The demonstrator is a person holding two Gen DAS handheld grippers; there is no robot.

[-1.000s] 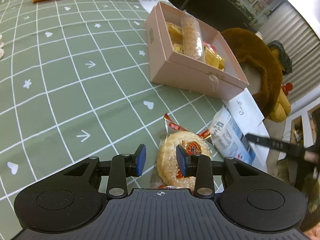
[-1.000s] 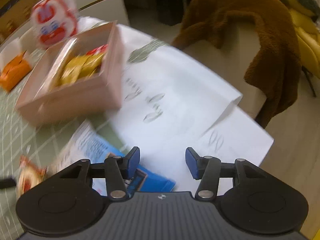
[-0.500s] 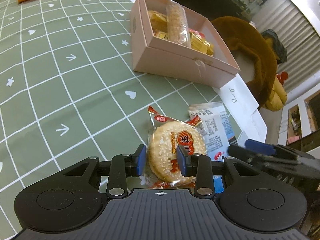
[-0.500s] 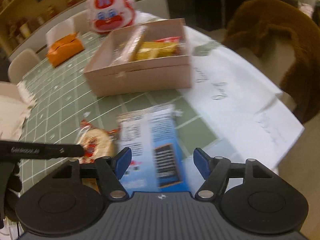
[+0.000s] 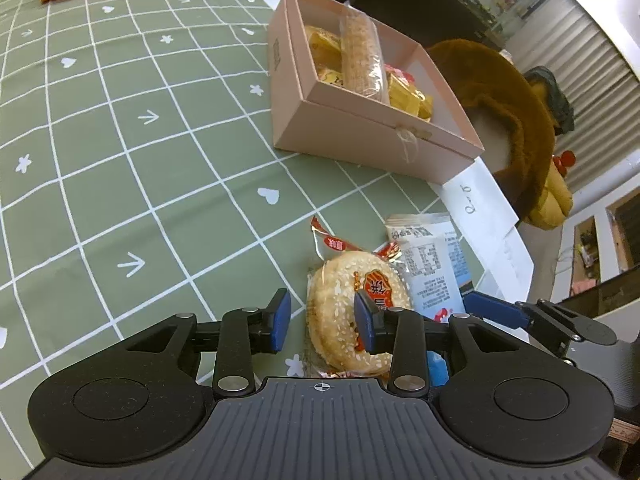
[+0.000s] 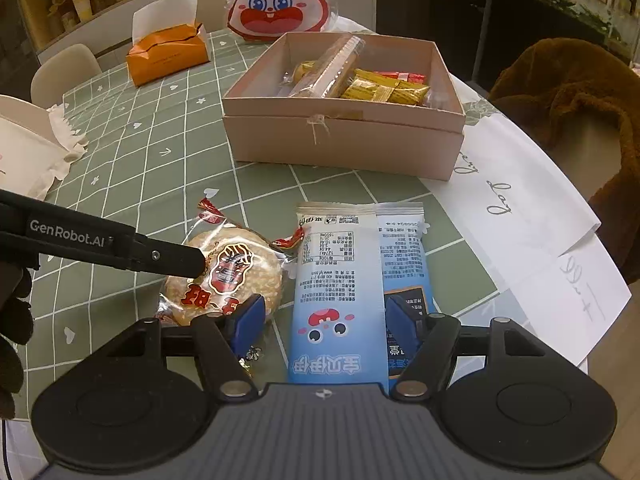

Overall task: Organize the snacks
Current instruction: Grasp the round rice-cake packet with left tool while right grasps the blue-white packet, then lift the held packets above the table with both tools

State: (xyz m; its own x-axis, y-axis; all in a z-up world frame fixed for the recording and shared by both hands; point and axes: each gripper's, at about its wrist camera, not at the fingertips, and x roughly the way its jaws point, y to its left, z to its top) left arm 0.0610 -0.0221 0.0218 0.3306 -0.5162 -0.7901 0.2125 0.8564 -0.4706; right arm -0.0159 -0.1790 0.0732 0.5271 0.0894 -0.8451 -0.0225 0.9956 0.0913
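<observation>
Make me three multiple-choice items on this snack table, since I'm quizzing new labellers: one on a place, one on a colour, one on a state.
1. Where does the blue snack packet lie?
A. inside the pink box
B. on the tablecloth between the right gripper's fingers
C. on the orange bag

2. What colour is the tablecloth?
A. green with white grid lines
B. plain red
C. black

3. How does the left gripper stand?
A. shut on the blue packet
B. open, its fingers either side of the round sesame cake
C. out of view

Answers:
1 B: the right gripper straddles the packet, which lies flat in front of the pink box.
2 A: green squares and white lines show all around.
3 B: a gap shows between the left pad and the sesame cake.
</observation>
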